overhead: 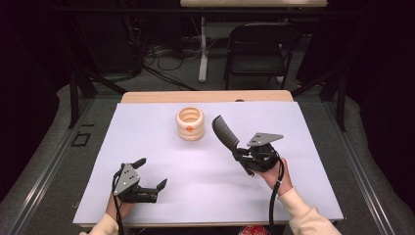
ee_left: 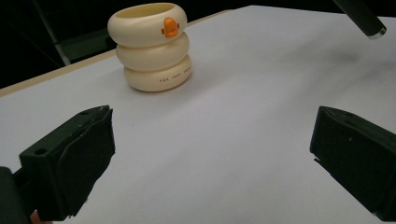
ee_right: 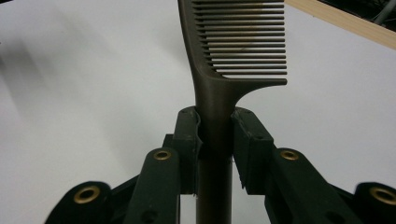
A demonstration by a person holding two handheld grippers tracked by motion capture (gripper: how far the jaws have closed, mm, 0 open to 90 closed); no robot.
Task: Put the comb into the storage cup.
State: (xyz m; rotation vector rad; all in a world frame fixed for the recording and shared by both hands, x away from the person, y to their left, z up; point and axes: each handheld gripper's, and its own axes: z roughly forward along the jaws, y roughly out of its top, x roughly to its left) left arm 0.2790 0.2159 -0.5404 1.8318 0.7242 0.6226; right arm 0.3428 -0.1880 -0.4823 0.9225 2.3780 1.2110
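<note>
Comb (overhead: 224, 131) sits clamped by its handle in the right gripper (overhead: 243, 155), jaws pressed on both sides of the handle in the right gripper view, teeth end (ee_right: 243, 37) pointing away over the white table (overhead: 161, 147). It hangs right of centre, just right of the cream ringed cup (overhead: 190, 123), apart from it. Left gripper (overhead: 150, 174) rests near the left front edge, jaws wide apart with nothing between them; the cup (ee_left: 152, 46) stands far ahead of it.

left gripper (overhead: 149, 172): low over the table's near left, jaws spread wide, nothing between | right gripper (overhead: 238, 152): raised at near right, tilted up and away, jaws clamped on comb (overhead: 224, 131) handle
</note>
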